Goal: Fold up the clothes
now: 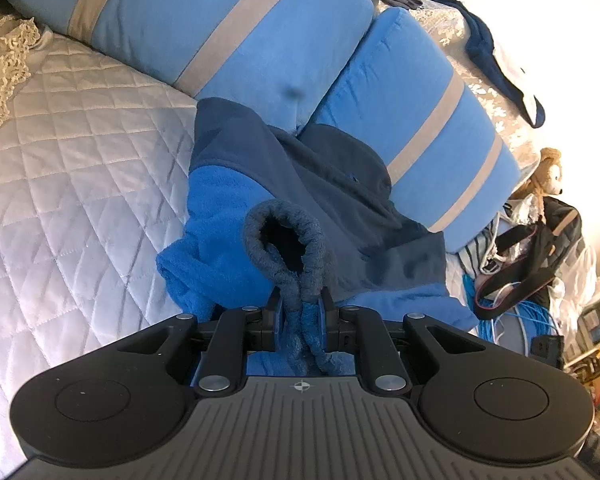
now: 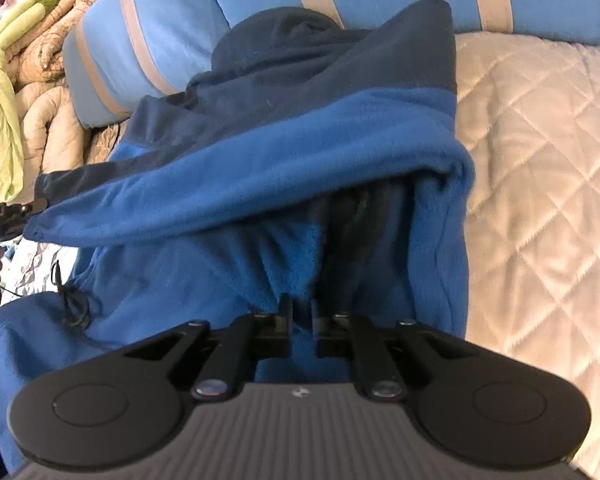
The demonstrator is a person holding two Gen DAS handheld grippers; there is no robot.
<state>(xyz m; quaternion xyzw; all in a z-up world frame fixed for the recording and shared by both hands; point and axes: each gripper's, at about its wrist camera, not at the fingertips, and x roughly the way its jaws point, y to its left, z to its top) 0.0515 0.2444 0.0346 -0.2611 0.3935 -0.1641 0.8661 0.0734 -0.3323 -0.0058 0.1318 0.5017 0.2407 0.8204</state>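
Left wrist view: a quilted white bedspread (image 1: 72, 168) fills the left of the frame. At centre, the blue fleece jacket (image 1: 220, 216) lies bunched on it, its navy upper part resting against two blue pillows with grey stripes (image 1: 260, 40) across the top. The left gripper (image 1: 300, 304), lower centre, has its jaws nearly closed, pinching the sleeve cuff (image 1: 288, 240), which stands up as an open loop above the fingers. At far right, a stuffed bear (image 1: 548, 176) sits above a dark bag and blue cables.

Right wrist view: crumpled bedding (image 2: 32, 80) occupies the upper left. The fleece jacket (image 2: 260, 168) spans the centre, draped in folds, navy toward the pillows. The right gripper (image 2: 302, 312), lower centre, has its jaws narrowly parted with blue fleece gripped between them. Quilted bedspread fills the right.
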